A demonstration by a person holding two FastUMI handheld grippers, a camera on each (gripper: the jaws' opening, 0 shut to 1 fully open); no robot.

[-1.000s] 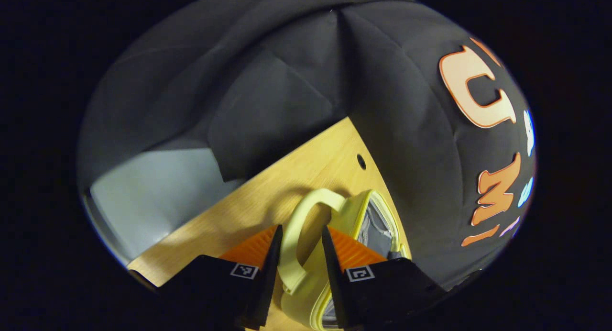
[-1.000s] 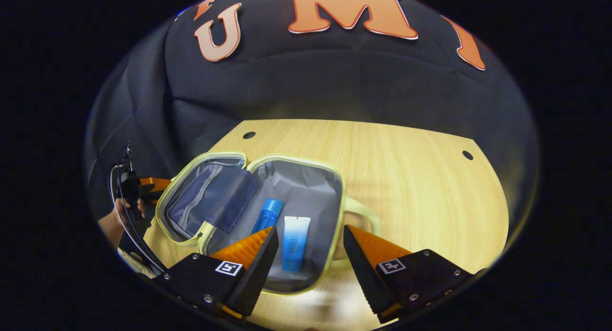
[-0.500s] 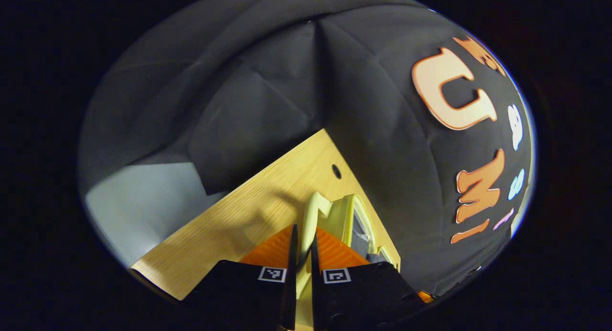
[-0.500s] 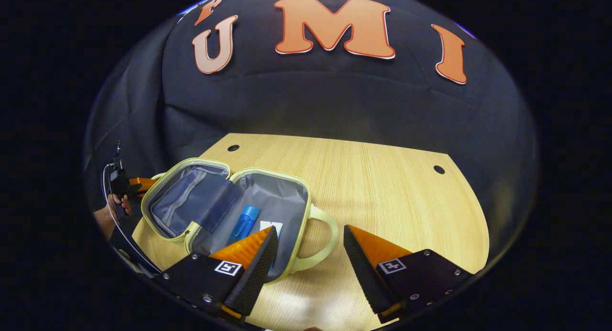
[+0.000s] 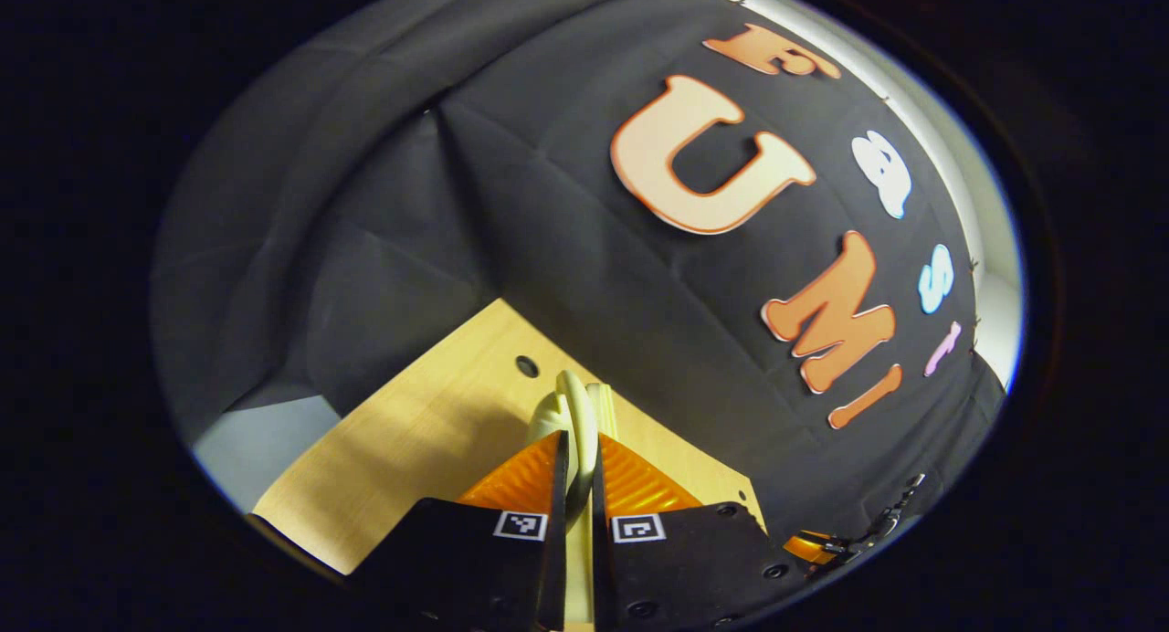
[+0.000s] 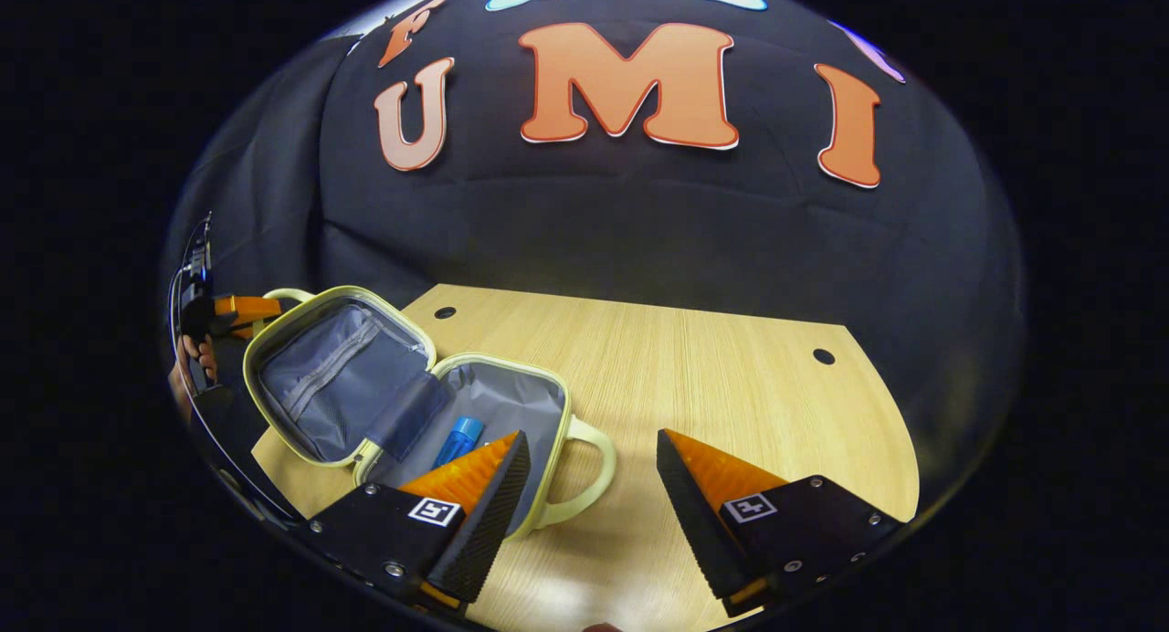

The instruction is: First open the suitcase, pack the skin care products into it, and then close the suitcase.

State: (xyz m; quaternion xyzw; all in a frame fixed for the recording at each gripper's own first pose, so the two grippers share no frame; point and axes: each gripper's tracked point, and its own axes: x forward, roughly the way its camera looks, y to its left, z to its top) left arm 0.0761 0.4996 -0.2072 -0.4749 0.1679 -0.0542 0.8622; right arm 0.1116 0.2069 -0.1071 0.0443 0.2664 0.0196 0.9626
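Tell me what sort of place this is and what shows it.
Probably a staged recording booth, not a home: black cloth wall draped behind a bare light wooden tabletop with round drilled holes, and a small pale yellow zip-around suitcase with grey lining set out open, with a handheld gripper at its handle.

A pale wood-grain surface [image 6: 731, 376] carries the things; two small round holes sit near its far edge, one toward each far corner. On its left part lies a small yellow-trimmed suitcase [image 6: 511, 404], open, its grey-lined base resting flat on the wood and its lid tilted up to the left. A looped handle [image 6: 589, 477] at the base's right edge lies on the surface.
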